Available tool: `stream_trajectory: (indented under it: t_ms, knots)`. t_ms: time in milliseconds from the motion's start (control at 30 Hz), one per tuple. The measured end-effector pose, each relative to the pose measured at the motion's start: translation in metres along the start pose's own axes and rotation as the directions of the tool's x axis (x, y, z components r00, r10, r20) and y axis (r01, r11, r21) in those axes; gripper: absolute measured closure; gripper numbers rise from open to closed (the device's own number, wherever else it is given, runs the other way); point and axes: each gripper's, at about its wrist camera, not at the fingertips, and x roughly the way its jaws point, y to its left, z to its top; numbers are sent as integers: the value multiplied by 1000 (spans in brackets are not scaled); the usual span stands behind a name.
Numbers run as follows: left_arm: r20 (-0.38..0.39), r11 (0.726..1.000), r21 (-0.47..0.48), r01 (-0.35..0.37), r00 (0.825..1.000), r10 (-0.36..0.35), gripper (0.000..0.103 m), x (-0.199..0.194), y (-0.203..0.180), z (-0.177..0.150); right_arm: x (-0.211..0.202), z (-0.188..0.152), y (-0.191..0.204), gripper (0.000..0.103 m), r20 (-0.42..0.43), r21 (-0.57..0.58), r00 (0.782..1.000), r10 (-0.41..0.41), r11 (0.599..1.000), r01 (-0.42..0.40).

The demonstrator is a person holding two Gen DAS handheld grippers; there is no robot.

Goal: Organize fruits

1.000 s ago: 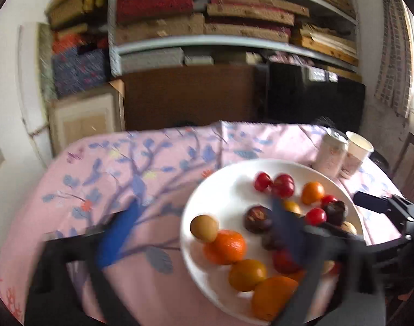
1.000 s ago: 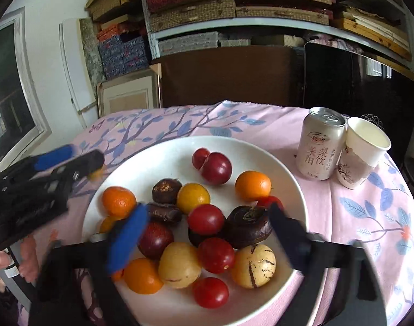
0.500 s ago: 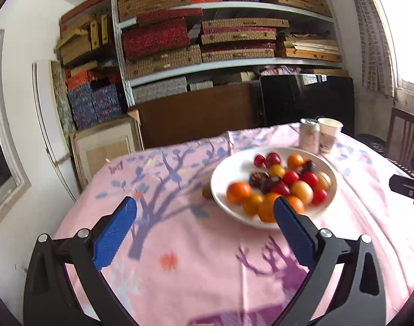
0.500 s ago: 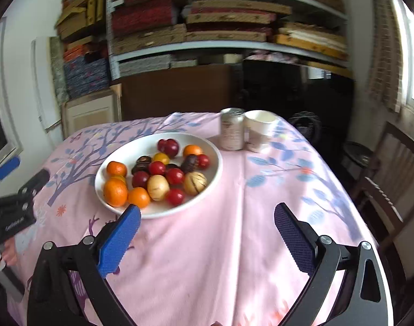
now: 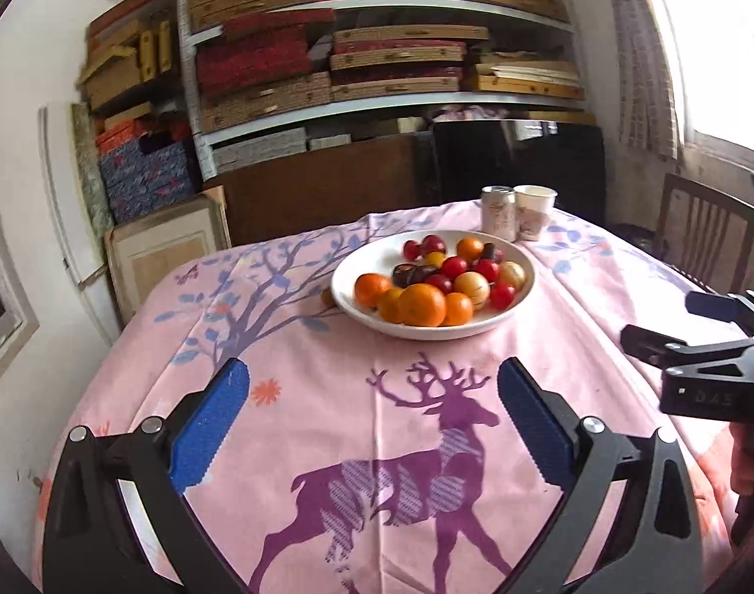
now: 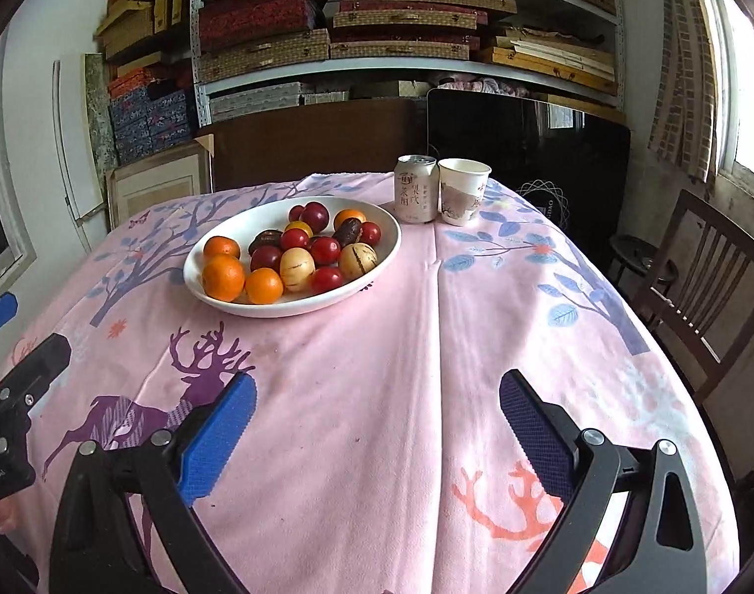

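The left hand-held gripper (image 5: pixel 372 425) hangs above the near part of the counter (image 5: pixel 327 425), jaws spread wide, nothing between the blue pads (image 5: pixel 213 425). The right hand-held gripper (image 6: pixel 377 433) is likewise spread wide and empty, over the near right part of the same pink printed cloth.

The white plate (image 6: pixel 377 252) stands on the counter well ahead of both grippers. In the left wrist view it lies ahead and slightly right of the midline; in the right wrist view it lies ahead and to the left. Neither gripper touches it.

The fruits are piled on the plate: oranges (image 6: pixel 223 277) at the near-left rim, red plums (image 6: pixel 325 250) through the middle, two pale striped fruits (image 6: pixel 357 257) toward the near right, dark brown fruits (image 6: pixel 348 231) behind them, and one small orange (image 6: pixel 350 218) at the far side. In the left wrist view a small brownish fruit (image 5: pixel 327 296) lies on the cloth just beside the plate's left rim, outside it.

A drink can (image 6: pixel 416 195) and a paper cup (image 6: pixel 462 190) stand upright, side by side, just beyond the plate's far right edge.

The right gripper's black body shows at the right edge of the left wrist view; the left gripper's shows at the left edge of the right wrist view. A wooden chair (image 6: pixel 698 277) stands at the counter's right.
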Motion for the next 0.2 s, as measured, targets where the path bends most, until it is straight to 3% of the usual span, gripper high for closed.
stream_trajectory:
  t_ms: [200]
  knots:
    - [-39,999,-32,-27,999,26,5,15,16,-4,-6,-6,4,4,15,-23,1000,24,999,-23]
